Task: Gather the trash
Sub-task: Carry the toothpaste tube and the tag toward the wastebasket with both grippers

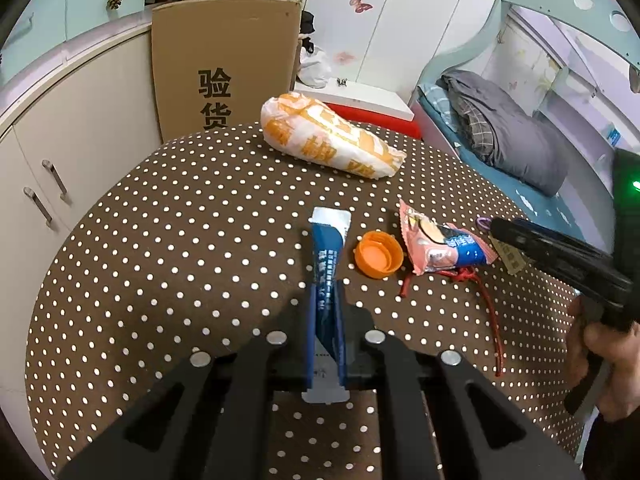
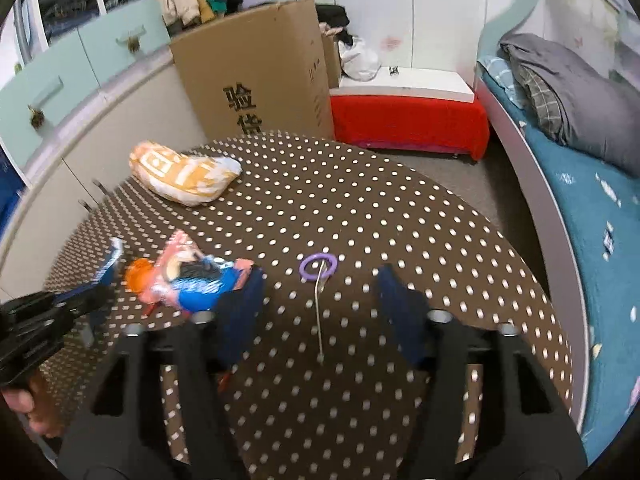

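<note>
A blue sachet (image 1: pixel 328 280) is held clenched in the left gripper (image 1: pixel 326 304) above the dotted bench (image 1: pixel 160 240); the right gripper (image 2: pixel 320 292), fingers released, is best lowered onto the snack wrapper (image 2: pixel 192 280) at its nine o'clock

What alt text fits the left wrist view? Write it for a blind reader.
The left tongs clamp a long blue-and-white sachet over a brown polka-dot tablecloth. Beyond lie an orange plastic bottle cap, a pink-and-blue snack wrapper and an orange-and-white plastic bag.
</note>
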Tool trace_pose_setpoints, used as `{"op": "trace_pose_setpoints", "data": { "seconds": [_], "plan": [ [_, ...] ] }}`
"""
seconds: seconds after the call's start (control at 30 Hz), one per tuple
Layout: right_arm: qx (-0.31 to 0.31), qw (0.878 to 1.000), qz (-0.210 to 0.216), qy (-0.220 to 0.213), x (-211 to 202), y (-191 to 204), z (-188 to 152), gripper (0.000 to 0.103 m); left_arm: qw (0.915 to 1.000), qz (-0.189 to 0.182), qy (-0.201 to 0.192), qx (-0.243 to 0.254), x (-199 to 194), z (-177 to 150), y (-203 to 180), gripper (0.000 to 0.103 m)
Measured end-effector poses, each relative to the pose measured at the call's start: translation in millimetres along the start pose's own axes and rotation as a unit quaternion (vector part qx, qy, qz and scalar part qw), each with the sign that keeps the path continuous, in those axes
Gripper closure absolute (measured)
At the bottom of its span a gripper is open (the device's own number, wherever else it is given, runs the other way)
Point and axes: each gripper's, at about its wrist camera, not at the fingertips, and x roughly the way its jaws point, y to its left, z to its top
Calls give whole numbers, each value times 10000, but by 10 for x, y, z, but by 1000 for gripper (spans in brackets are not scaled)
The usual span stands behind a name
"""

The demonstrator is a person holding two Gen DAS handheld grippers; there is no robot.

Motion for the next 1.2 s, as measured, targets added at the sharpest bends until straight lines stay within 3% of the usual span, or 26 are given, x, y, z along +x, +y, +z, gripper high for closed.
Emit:
{"op": "trace_pose_setpoints", "data": {
  "seconds": [0.13,0.37,0.63,0.97,1.2],
  "plan": [
    [-314,9994,-160,-44,44,88,15,81,10000,-8,-20,18,-21,-11,-50,95],
    [99,9994,178,-292,-194,-119,-116,81,9999,-36,-106,13,-107,21,-126,95],
    [437,9937,441,-929,-891,-453,-151,81,9983,-307,-413,267,-353,187,-505,95],
    [831,9810,317,-1725,-1835,-1046,-297,81,9919,-839,-625,720,-489,373,-1317,95],
    [1424,9688,-86,-2029,-2279,-1704,-574,81,9845,-1235,-646,1069,-508,371,-1998,95]
  ]
}}
